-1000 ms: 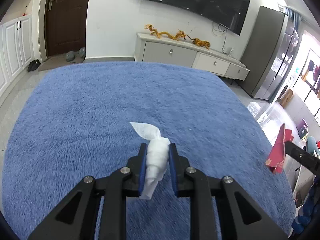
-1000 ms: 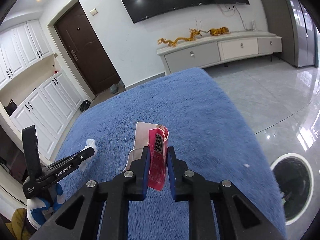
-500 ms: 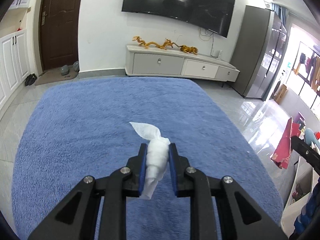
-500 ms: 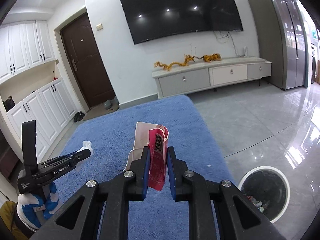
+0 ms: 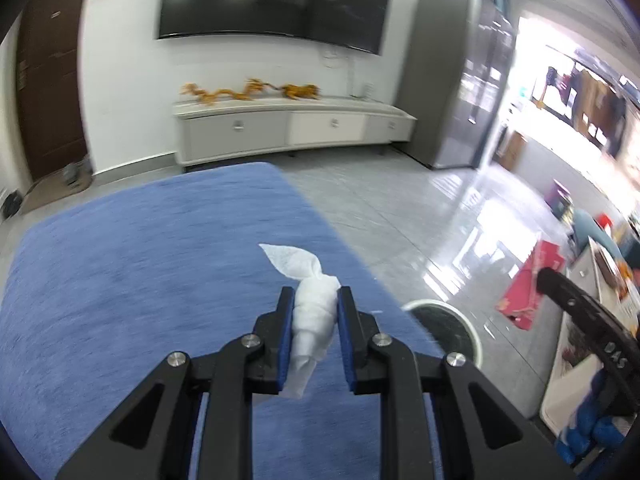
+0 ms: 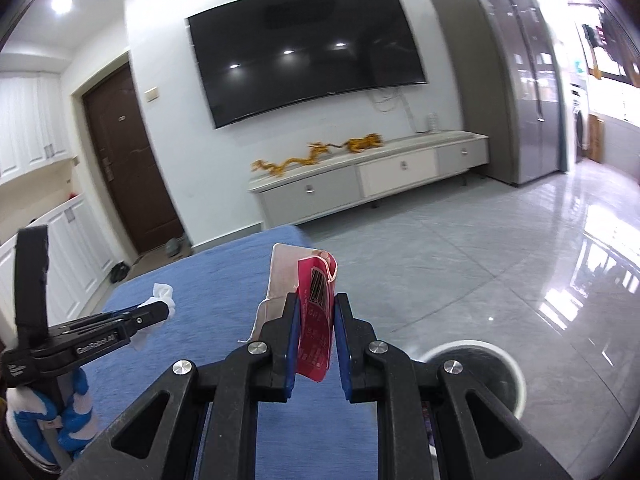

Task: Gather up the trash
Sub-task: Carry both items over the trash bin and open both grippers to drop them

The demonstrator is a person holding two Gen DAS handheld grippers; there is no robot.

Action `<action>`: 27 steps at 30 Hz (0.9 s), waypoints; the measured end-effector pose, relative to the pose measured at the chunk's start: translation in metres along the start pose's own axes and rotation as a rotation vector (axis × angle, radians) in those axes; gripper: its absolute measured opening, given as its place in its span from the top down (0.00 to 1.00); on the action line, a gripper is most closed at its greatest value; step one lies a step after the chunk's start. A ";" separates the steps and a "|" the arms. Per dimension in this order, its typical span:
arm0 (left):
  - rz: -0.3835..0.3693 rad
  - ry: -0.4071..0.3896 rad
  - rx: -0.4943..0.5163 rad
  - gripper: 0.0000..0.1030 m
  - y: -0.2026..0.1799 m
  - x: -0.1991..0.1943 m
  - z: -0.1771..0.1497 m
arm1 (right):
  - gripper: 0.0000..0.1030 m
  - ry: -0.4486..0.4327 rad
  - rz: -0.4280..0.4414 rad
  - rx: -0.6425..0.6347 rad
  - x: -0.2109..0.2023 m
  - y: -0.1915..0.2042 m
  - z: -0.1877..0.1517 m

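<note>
With both pieces of trash already pinched and lifted off the blue rug [image 5: 132, 264], the step in hand looks like the carry to the round white-rimmed bin [image 5: 444, 332] standing on the tile floor [image 6: 500, 272] just off the rug's edge. The left gripper [image 5: 314, 320] has its fingers clamped on a twisted white tissue [image 5: 310, 320], and the right gripper [image 6: 316, 320] has its fingers clamped on a folded red packet [image 6: 318, 320] with a pale card behind it. To do this well, bring each load squarely over the bin's dark opening before letting go, since light tissue may drift and the flat packet could catch the rim; lowering close and releasing one at a time seems safest.
</note>
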State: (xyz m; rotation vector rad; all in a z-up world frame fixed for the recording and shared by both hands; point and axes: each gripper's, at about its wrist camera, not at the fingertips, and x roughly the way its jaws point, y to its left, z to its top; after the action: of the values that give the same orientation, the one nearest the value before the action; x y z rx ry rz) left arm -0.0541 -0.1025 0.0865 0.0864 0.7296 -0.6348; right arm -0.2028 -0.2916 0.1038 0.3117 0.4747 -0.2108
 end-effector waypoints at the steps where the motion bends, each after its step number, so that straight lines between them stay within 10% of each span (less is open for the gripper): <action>1: -0.018 0.009 0.025 0.81 -0.015 0.007 0.003 | 0.85 0.001 -0.014 0.012 0.000 -0.008 -0.001; 13: -0.180 0.144 0.194 0.81 -0.150 0.100 0.014 | 0.85 0.074 -0.182 0.192 0.025 -0.117 -0.020; 27: -0.320 0.331 0.174 0.77 -0.214 0.206 0.004 | 0.81 0.248 -0.262 0.283 0.093 -0.188 -0.053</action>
State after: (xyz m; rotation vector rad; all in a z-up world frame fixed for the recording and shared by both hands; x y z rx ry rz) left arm -0.0564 -0.3823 -0.0136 0.2427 1.0167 -1.0043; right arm -0.1945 -0.4605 -0.0312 0.5570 0.7337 -0.5006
